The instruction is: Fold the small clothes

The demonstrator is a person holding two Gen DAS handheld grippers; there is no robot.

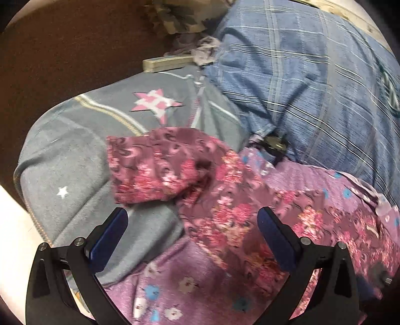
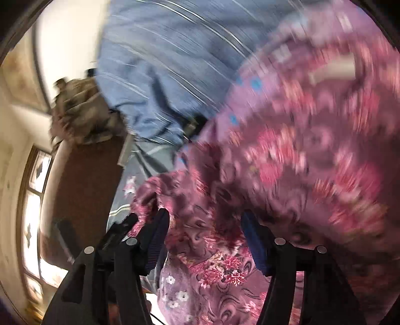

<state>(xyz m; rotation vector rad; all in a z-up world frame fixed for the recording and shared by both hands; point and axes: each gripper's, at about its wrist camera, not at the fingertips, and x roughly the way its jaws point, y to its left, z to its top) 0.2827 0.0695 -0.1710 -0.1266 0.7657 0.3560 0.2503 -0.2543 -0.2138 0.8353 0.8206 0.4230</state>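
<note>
A small purple floral garment with pink and red flowers lies crumpled over a grey star-print cloth; one sleeve sticks out to the left. My left gripper is open just above the garment, holding nothing. In the right wrist view, which is motion-blurred, the same floral garment fills the right side. My right gripper is open with floral fabric bunched between its blue pads. The left gripper's black tip shows beside it.
A blue plaid cloth lies heaped behind the garment, with a dark clip-like object at its edge. A camouflage cloth and a flat pale box sit farther back on a brown surface. A window is at left.
</note>
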